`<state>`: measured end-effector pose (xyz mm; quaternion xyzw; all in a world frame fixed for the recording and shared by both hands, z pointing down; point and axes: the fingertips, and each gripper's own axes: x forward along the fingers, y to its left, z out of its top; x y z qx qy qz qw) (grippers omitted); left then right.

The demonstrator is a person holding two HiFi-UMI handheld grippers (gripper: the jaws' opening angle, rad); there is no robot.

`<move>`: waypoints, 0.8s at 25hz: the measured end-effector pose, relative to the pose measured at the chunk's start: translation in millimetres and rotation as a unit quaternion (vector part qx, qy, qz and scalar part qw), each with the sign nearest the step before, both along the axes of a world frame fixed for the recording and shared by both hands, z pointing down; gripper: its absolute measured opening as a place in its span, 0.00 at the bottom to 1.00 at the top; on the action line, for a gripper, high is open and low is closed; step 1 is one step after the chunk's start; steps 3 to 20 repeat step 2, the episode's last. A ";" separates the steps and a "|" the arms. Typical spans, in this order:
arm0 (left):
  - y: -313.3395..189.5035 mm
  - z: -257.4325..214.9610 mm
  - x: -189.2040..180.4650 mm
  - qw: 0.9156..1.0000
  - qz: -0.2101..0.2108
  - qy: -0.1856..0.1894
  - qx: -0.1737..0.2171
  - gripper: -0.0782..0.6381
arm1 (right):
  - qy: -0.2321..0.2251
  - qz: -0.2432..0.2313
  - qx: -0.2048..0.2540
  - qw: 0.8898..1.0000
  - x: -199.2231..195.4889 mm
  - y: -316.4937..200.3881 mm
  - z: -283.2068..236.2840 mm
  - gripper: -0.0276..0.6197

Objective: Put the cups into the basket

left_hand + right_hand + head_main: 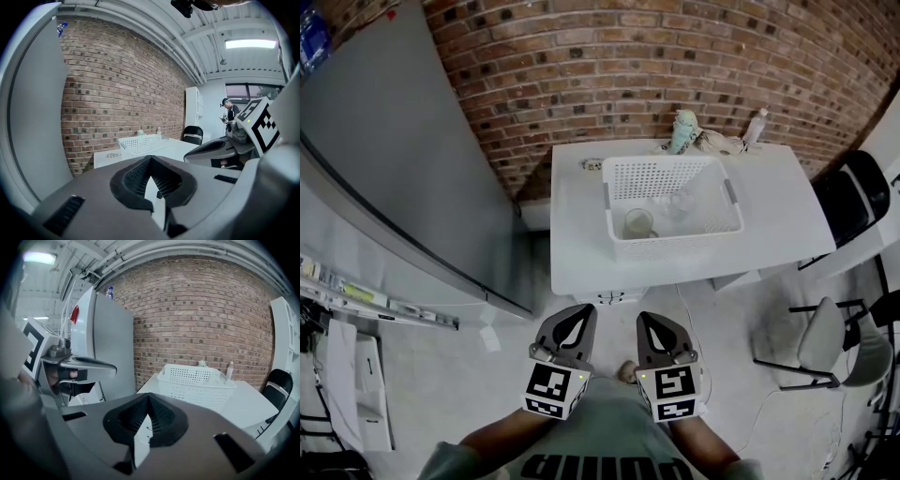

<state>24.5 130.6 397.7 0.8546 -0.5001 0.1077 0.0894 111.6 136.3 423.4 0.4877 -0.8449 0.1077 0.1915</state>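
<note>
Resting inside the white basket [673, 246] are the cups: a cream cup [638, 223] stands upright near the basket's front left corner, and a clear cup [680, 203], faint against the white mesh, sits just beside it toward the basket's middle. How the clear one stands cannot be made out.

Both grippers hang well short of the basket, on its near side, over the floor and close to the person's body. The left gripper [581, 312] has its jaws pressed together with nothing between them; its own view shows the two pads meeting in a point [151, 160], with the basket [139, 143] small and far beyond the tip. The right gripper [649, 320] is likewise closed and empty, jaws meeting [148, 397], and in its view the basket [197, 380] lies ahead and a little to the right, well apart from the tip. The two grippers are side by side, near each other but not touching.

The basket stands on a white table [581, 234]. Behind the basket, against the brick wall [609, 66], stand a teal bottle [682, 131] and a clear bottle [757, 126]. Right of the basket, past the table's edge, is a black chair [855, 192].
</note>
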 end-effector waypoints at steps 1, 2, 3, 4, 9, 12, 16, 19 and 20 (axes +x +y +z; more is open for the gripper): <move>-0.5 -0.7 0.2 1.000 0.000 0.001 0.001 0.11 | 0.000 0.001 0.001 1.000 1.2 -0.3 0.0 0.06; -0.8 -1.2 0.4 1.000 0.000 0.002 0.001 0.11 | 0.001 0.002 0.001 1.000 2.4 -0.5 0.1 0.06; -0.8 -1.2 0.4 1.000 0.000 0.002 0.001 0.11 | 0.001 0.002 0.001 1.000 2.4 -0.5 0.1 0.06; -0.8 -1.2 0.4 1.000 0.000 0.002 0.001 0.11 | 0.001 0.002 0.001 1.000 2.4 -0.5 0.1 0.06; -0.8 -1.2 0.4 1.000 0.000 0.002 0.001 0.11 | 0.001 0.002 0.001 1.000 2.4 -0.5 0.1 0.06; -0.8 -1.2 0.4 1.000 0.000 0.002 0.001 0.11 | 0.001 0.002 0.001 1.000 2.4 -0.5 0.1 0.06; -0.8 -1.2 0.4 1.000 0.000 0.002 0.001 0.11 | 0.001 0.002 0.001 1.000 2.4 -0.5 0.1 0.06; -0.8 -1.2 0.4 1.000 0.000 0.002 0.001 0.11 | 0.001 0.002 0.001 1.000 2.4 -0.5 0.1 0.06; -0.8 -1.2 0.4 1.000 0.000 0.002 0.001 0.11 | 0.001 0.002 0.001 1.000 2.4 -0.5 0.1 0.06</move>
